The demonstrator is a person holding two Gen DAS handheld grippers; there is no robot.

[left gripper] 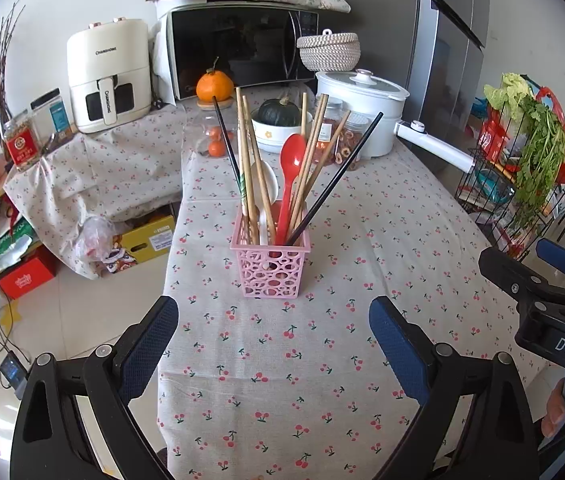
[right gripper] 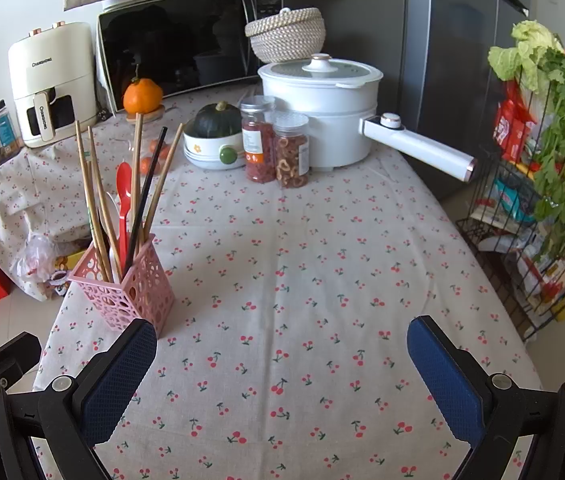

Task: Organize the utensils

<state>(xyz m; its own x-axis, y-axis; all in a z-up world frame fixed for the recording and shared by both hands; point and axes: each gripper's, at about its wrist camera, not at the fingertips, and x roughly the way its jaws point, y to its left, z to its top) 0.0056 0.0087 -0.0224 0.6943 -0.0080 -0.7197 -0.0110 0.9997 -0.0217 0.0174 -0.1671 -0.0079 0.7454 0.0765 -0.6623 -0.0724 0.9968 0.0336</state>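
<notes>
On the cherry-print tablecloth [left gripper: 322, 360] covering the table, a pink perforated plastic utensil basket [left gripper: 269, 270] is standing upright, and it is holding wooden chopsticks [left gripper: 247, 168], two black chopsticks [left gripper: 334, 184], a red plastic spoon [left gripper: 289, 176] and a white spoon [left gripper: 268, 182], all leaning out of its top. The left gripper [left gripper: 273, 320] is hovering just in front of the basket with its blue-padded fingers [left gripper: 150, 344] spread wide and nothing between them. The right gripper [right gripper: 282, 340] is sitting over bare cloth to the right of the basket, its fingers likewise parted and empty, with the left pad near the basket's corner. Farther back, a white lidded electric pot [right gripper: 322, 108] and two clear jars of dried snacks [right gripper: 276, 148] are standing well apart from the basket.
</notes>
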